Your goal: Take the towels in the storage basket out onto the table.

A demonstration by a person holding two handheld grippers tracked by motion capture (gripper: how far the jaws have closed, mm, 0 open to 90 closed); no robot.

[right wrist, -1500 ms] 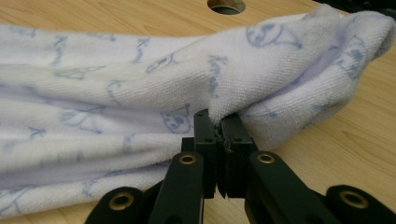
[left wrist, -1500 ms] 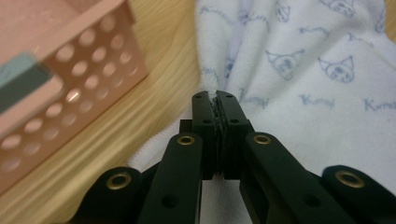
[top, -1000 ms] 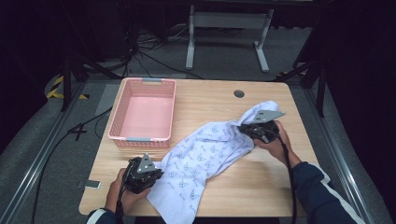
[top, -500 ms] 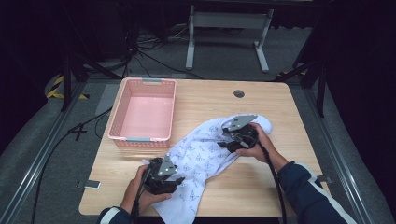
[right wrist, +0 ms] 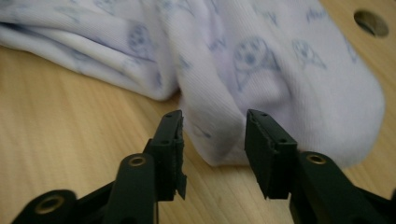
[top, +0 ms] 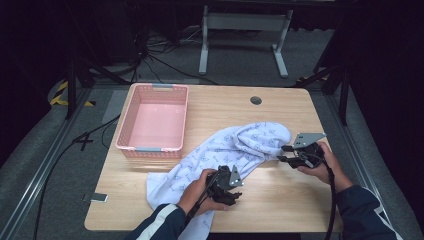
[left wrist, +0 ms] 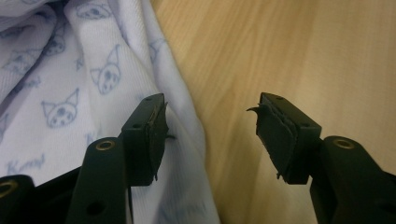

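Note:
A white cloth [top: 235, 145] printed with blue cat faces lies crumpled in a diagonal band across the wooden table [top: 280, 200]. My left gripper [top: 234, 194] rests at the cloth's near edge, jaws open. In the left gripper view the left gripper [left wrist: 208, 126] has one jaw over the cloth [left wrist: 93, 84] and the other over bare wood; its jaws have just been opening. My right gripper [top: 283, 153] is beside the cloth's folded far end. In the right gripper view the right gripper [right wrist: 214, 144] has a fold of cloth [right wrist: 261, 70] reaching between its jaws, untouched by the pads; they have just been closing.
A pink basket [top: 131, 120] stands empty at the table's left back. A round cable hole [top: 256, 100] sits near the back edge. A small flat device [top: 95, 197] lies at the table's front left corner. Bare wood stretches between the two grippers and along the front right.
Both grippers have let go of the cloth. The left one moved right along the near edge. The right one carried the far corner inward, then drew back right, leaving the end folded over.

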